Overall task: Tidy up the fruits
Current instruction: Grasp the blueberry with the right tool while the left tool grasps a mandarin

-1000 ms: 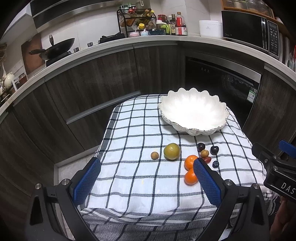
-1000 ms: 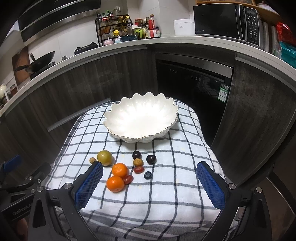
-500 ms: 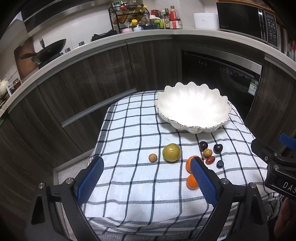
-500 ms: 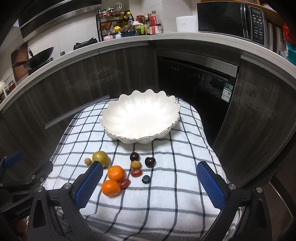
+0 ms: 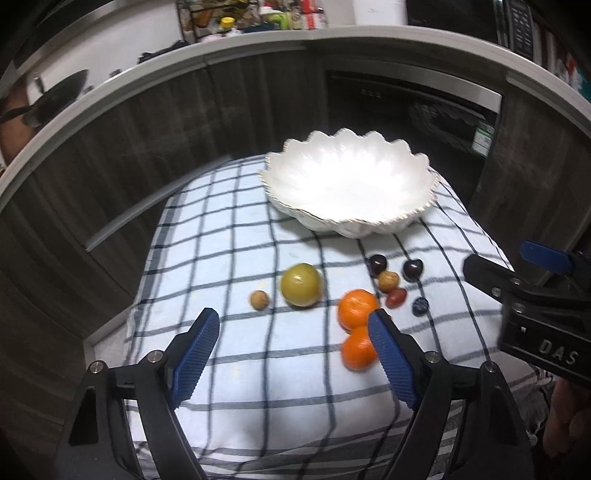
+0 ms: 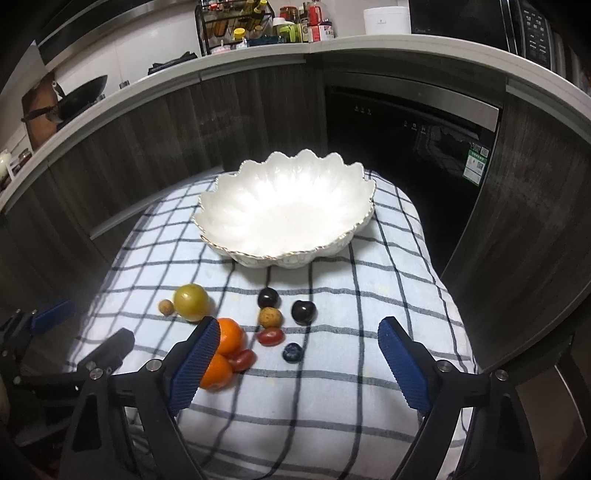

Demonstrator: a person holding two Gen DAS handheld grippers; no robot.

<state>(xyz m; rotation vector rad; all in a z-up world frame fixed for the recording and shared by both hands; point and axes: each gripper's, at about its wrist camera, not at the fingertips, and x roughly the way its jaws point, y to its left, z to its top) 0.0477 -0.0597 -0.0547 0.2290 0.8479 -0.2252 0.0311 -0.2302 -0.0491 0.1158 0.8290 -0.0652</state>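
A white scalloped bowl (image 5: 351,184) (image 6: 288,210) stands empty at the far side of the checked cloth (image 5: 236,236). In front of it lie a yellow-green fruit (image 5: 300,284) (image 6: 191,301), two oranges (image 5: 357,308) (image 6: 229,336), two dark cherries (image 6: 303,311), small brown fruits (image 5: 259,299), red ones (image 6: 270,336) and a blueberry (image 6: 293,352). My left gripper (image 5: 295,328) is open and empty, above the cloth just short of the yellow-green fruit. My right gripper (image 6: 295,345) is open and empty, its fingers either side of the small fruits.
The cloth covers a small table with drop-offs on all sides (image 6: 454,317). Dark kitchen cabinets (image 6: 258,118) and a dishwasher (image 6: 406,140) stand behind. A counter above holds a wok (image 6: 81,99), a bottle rack (image 6: 236,26) and a microwave (image 6: 480,22).
Both grippers have moved forward and lower toward the fruits, which now look larger. The left view has shifted right. Both stay open; nothing on the cloth has moved.
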